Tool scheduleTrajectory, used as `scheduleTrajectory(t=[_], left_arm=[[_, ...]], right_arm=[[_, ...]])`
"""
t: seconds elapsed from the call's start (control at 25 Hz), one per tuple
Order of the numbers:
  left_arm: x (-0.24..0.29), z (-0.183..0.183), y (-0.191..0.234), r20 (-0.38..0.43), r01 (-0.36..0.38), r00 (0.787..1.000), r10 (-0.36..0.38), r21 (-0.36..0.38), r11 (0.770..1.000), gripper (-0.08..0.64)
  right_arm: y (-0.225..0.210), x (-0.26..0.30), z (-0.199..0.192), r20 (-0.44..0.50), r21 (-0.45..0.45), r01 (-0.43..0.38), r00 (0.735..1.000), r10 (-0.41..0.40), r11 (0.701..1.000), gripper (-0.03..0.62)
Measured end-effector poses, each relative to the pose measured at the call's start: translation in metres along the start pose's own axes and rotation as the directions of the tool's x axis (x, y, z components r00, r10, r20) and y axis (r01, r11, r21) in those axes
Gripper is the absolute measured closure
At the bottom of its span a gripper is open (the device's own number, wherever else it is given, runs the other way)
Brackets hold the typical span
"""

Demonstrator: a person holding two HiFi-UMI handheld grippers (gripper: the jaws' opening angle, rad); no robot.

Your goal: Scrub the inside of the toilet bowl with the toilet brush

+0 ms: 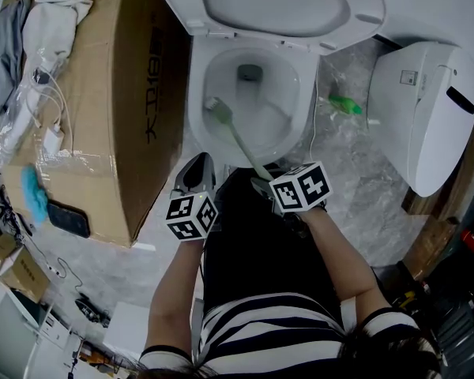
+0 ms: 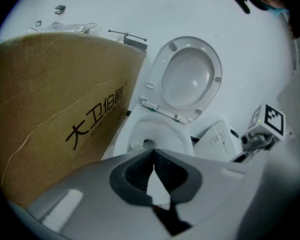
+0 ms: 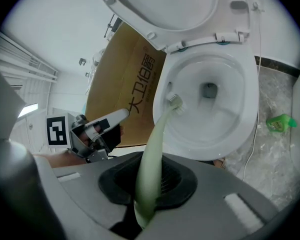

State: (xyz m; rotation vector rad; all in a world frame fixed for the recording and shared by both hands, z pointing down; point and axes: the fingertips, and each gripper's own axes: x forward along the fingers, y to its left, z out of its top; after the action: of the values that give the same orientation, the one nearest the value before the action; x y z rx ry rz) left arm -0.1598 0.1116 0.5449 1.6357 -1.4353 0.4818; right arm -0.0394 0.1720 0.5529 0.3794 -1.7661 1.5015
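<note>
The white toilet bowl (image 1: 196, 121) stands open with its seat and lid (image 1: 276, 2) raised. My right gripper (image 1: 262, 181) is at the bowl's front rim, shut on the pale green handle (image 3: 152, 159) of the toilet brush. The brush head (image 1: 219, 110) rests against the bowl's inner left wall, above the drain; the right gripper view shows it there too (image 3: 175, 102). My left gripper (image 1: 196, 172) hangs by the bowl's front left corner, shut with nothing in it (image 2: 154, 171). It points toward the bowl (image 2: 155, 131).
A large cardboard box (image 1: 95, 93) stands close on the toilet's left, with cloths, cables and a phone (image 1: 67, 218) on top. A second white toilet unit (image 1: 426, 109) sits at the right. A green object (image 1: 346, 103) lies on the marble floor between them.
</note>
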Motion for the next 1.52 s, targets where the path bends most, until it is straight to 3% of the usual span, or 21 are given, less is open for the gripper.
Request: scheduleTrajectory(t=[0.52, 0.84, 1.52], left_arm=[[0.003, 0.012, -0.002, 0.017, 0.006, 1.0, -0.006, 0.011, 1.0, 0.56], [0.007, 0.022, -0.003, 0.03, 0.01, 0.999, -0.011, 0.018, 1.0, 0.56], [-0.015, 0.063, -0.024, 0.099, 0.028, 0.995, -0.032, 0.043, 0.999, 0.56]], right_arm=[[-0.02, -0.004, 0.06, 0.087, -0.016, 0.03, 0.996, -0.029, 0.999, 0.549], [-0.044, -0.01, 0.089, 0.155, 0.042, 0.052, 0.986, -0.058, 0.998, 0.549], [-0.024, -0.062, 0.049, 0.198, 0.05, 0.023, 0.98, -0.033, 0.998, 0.548]])
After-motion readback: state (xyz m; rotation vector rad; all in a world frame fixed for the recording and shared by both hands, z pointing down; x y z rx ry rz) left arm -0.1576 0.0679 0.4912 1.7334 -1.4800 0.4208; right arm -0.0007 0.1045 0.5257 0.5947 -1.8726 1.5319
